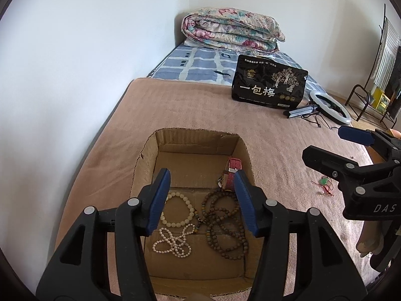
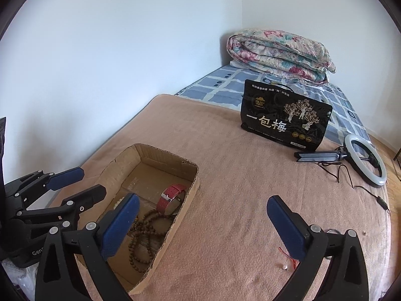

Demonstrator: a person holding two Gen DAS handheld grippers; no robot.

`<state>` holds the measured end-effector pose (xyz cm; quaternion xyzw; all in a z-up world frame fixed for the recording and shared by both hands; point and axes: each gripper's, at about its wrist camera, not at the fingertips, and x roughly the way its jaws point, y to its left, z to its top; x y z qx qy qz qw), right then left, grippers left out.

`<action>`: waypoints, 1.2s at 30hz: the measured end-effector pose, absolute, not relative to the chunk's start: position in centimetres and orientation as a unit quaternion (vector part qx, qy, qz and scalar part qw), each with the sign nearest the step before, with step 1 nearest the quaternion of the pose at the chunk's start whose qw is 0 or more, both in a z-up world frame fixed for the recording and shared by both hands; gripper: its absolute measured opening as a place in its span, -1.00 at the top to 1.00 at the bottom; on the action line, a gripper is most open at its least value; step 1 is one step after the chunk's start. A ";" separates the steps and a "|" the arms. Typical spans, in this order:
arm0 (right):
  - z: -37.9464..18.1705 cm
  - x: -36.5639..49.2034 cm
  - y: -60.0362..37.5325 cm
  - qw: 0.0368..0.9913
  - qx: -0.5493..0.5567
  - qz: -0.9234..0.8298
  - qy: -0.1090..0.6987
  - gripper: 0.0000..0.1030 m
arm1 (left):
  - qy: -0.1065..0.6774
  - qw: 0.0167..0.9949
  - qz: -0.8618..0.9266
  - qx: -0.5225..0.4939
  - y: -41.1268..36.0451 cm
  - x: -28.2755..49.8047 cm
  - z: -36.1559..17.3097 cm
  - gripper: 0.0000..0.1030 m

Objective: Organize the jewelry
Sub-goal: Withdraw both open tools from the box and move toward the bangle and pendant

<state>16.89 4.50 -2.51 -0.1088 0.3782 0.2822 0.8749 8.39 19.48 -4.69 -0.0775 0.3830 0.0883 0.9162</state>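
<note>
A shallow cardboard box (image 1: pixel 198 155) lies on a pink blanket (image 1: pixel 200 110) that covers the near part of the bed. Inside the box are a bracelet of pale round beads (image 1: pixel 179 209), a thin white bead string (image 1: pixel 173 244) folded in loops, a long brown bead necklace (image 1: pixel 223 223) in a loose heap, and a red watch strap (image 2: pixel 173 198) standing on its edge near the right wall of the box. The left gripper (image 1: pixel 200 200) hangs above the box with its jaws apart and nothing between them; the beads show below through the gap. The right gripper (image 2: pixel 203 228) hangs over the bare blanket just to the right of the box, its jaws spread wide and also empty. Near its right jaw a small charm with red thread (image 1: pixel 324 185) and a tiny white bead (image 2: pixel 285 267) lie on the blanket, outside the box. Farther back a black printed package (image 2: pixel 283 120) stands upright, and beside it a ring light (image 2: pixel 368 160) with its folded stand and cable lies flat. Behind these there is a blue checked sheet (image 1: pixel 198 65), and a folded flowered quilt (image 1: pixel 230 30) rests in the corner against the white wall. No object stands between the grippers and the box.
</note>
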 end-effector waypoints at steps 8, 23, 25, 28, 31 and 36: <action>-1.3 16.4 1.3 0.884 -0.093 0.270 0.371 -1.00 | 0.377 0.921 0.074 -0.066 17.1 8.5 -3.6 -0.15; -0.1 17.1 -7.7 0.901 -0.071 0.224 0.365 -0.99 | 0.379 0.924 0.007 -0.050 10.8 9.3 -3.5 -0.15; -0.2 17.6 -9.6 0.903 -0.066 0.212 0.367 -0.99 | 0.381 0.923 -0.003 -0.047 9.8 9.5 -3.6 -0.15; -0.6 18.5 -12.3 0.905 -0.058 0.191 0.375 -0.99 | 0.386 0.921 -0.020 -0.042 8.2 9.8 -3.9 -0.15; -1.2 19.3 -14.9 0.906 -0.047 0.170 0.385 -0.99 | 0.392 0.918 -0.039 -0.039 6.5 10.3 -4.3 -0.15; -2.5 20.7 -18.4 0.906 -0.037 0.140 0.398 -0.99 | 0.398 0.914 -0.074 -0.019 3.4 11.0 -4.8 -0.15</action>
